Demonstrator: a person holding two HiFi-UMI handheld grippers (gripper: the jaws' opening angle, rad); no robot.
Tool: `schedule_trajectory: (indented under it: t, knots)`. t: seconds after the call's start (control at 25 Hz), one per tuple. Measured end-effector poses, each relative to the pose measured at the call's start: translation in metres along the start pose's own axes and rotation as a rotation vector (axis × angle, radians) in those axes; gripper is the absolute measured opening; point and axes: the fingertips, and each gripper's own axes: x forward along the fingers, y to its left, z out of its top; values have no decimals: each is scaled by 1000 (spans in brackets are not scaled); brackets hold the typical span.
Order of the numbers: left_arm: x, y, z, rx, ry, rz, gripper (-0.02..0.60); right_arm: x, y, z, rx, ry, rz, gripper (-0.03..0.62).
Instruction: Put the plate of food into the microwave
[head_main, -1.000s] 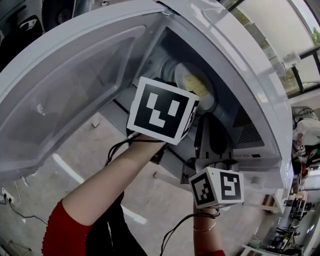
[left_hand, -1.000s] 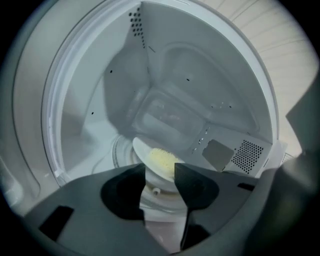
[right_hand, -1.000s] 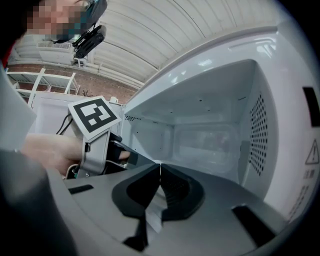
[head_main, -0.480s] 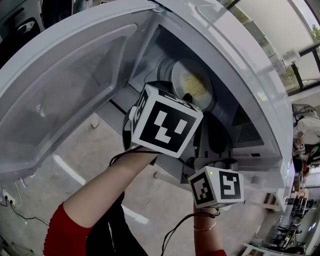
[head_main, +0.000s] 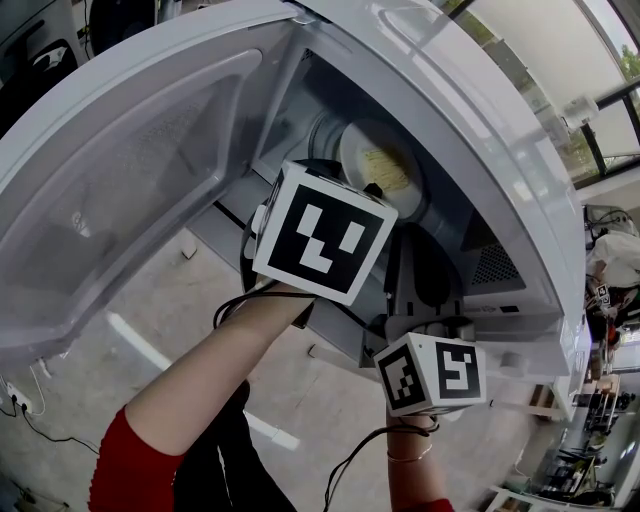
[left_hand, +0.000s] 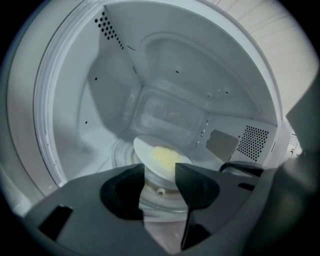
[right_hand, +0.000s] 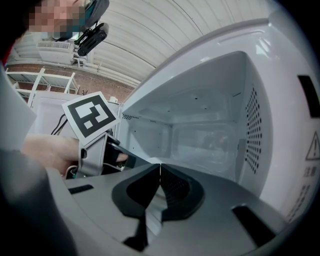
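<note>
Sitting on the turntable inside the microwave (head_main: 480, 130), the plate of food (left_hand: 162, 157) looks delivered; the left gripper (left_hand: 160, 174) is opening, the plate's near rim in the gap, unpinched; the right gripper (right_hand: 160, 175) is clenched, empty; withdrawing and closing the door (head_main: 130, 170) remain.

microwave (head_main: 450, 120) mouth open, door (head_main: 120, 190) standing wide at 9 o'clock | plate (left_hand: 160, 155) fills cavity floor centre, free room above it, side walls well apart from it | left tool (left_hand: 160, 171) in mouth, jaws opening, plate's near rim between them, unpressed | right tool (right_hand: 160, 169) closed, crowding mouth at 5 o'clock
</note>
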Motion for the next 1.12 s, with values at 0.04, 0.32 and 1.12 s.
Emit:
schedule_trajectory:
  t: [0.04,0.32,1.12]
  knots:
    - [0,0,-1,-3,5,-1,187,0,0,0,0,1,0,15]
    - [-4,2,6,54,-23,22,190,0,2,1,0,1,5,15]
    - [-1,-6,-2,95,45,-29,190,3,3,-4,-8,31,9,15]
